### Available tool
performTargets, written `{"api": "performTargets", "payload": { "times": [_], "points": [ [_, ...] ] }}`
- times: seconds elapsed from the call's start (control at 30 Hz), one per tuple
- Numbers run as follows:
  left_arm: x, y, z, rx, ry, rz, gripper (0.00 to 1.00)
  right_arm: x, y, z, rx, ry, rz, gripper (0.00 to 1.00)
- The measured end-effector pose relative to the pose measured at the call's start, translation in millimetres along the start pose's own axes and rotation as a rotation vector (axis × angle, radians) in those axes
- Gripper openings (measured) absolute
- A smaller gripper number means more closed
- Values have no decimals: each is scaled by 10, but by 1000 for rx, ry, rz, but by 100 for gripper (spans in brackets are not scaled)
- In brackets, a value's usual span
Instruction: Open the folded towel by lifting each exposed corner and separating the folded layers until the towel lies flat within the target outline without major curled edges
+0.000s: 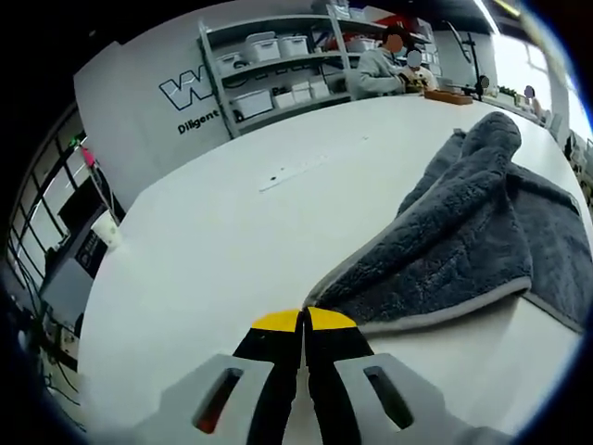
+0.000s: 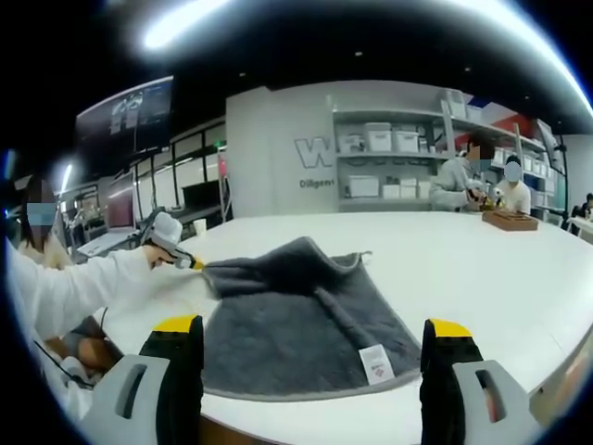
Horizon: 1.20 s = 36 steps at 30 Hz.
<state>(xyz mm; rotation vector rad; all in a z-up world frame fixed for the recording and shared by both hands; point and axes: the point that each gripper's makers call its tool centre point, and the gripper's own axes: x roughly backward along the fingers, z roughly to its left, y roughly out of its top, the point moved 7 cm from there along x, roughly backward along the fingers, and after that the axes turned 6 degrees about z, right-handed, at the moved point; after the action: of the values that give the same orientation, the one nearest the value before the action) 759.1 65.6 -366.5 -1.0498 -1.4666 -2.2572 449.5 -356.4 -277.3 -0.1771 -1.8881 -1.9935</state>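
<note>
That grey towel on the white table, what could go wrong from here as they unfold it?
The left gripper pinches only the towel's corner tip, so it might slip free. The raised fold could flop back and curl. The towel's near edge lies close to the table edge, so pulling might drag it off.

My work surface is a wide white bench [image 1: 213, 250] with a rounded edge. A grey towel [image 2: 296, 315] lies directly on it, near my side in the right gripper view, partly bunched, one corner raised off the surface at its left. A white label [image 2: 374, 363] shows on the towel's near right part. At the bench's far right end sits a brown wooden tray [image 2: 509, 221].
</note>
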Motion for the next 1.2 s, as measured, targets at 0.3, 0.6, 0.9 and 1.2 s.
{"api": "performTargets", "payload": {
  "times": [0.3,0.6,0.9,1.2],
  "points": [
    [0,-15,16,4,4,3,1,-1,7,-9,0,-4,1,98],
    [57,-132,175,48,18,12,1,4,15,-1,0,-3,-2,98],
    [382,-121,156,59,-40,-71,1,-28,6,21,5,-1,7,98],
    [776,-270,23,55,-142,-166,12,-47,-24,45,15,-9,20,98]
  ]
}}
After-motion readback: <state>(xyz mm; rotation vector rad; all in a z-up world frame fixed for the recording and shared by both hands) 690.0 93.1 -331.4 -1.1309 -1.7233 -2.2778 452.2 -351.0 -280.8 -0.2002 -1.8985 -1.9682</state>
